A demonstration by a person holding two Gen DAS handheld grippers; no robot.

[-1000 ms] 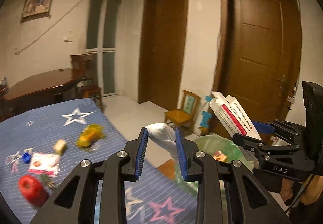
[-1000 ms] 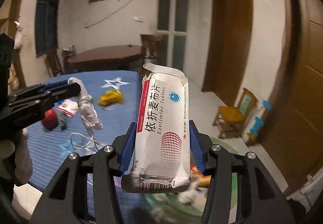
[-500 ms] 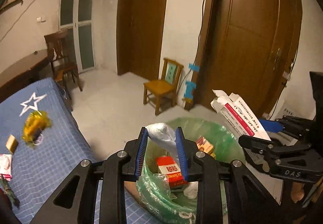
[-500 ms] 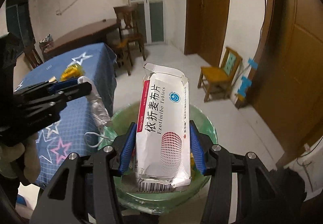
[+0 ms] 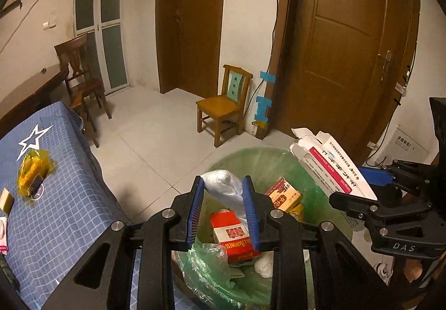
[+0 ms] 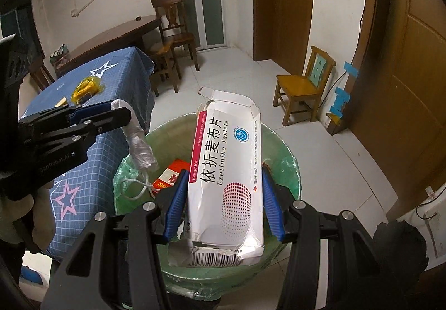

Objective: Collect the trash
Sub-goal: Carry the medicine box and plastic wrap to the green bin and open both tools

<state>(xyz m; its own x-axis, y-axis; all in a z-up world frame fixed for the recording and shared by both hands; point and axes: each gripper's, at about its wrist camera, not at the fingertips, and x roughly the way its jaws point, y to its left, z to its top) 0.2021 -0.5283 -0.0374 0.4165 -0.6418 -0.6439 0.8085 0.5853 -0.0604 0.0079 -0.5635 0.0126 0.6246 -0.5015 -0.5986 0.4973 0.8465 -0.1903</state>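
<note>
Since a second ago we have swung from the blue tablecloth [image 5: 55, 198] to over the green-lined bin [image 5: 259, 159], left gripper [image 5: 223, 198] clamping a crumpled plastic glove [image 5: 223, 184] above discarded boxes, while the right gripper [image 6: 223, 198] pinches an Ezetimibe tablet box [image 6: 225, 170] over the rim, neither dropped, yellow wrapper [image 6: 85, 88] left.

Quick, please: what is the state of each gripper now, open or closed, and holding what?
Left gripper: closed on a crumpled plastic glove.
Right gripper: closed on a white tablet box.
</note>
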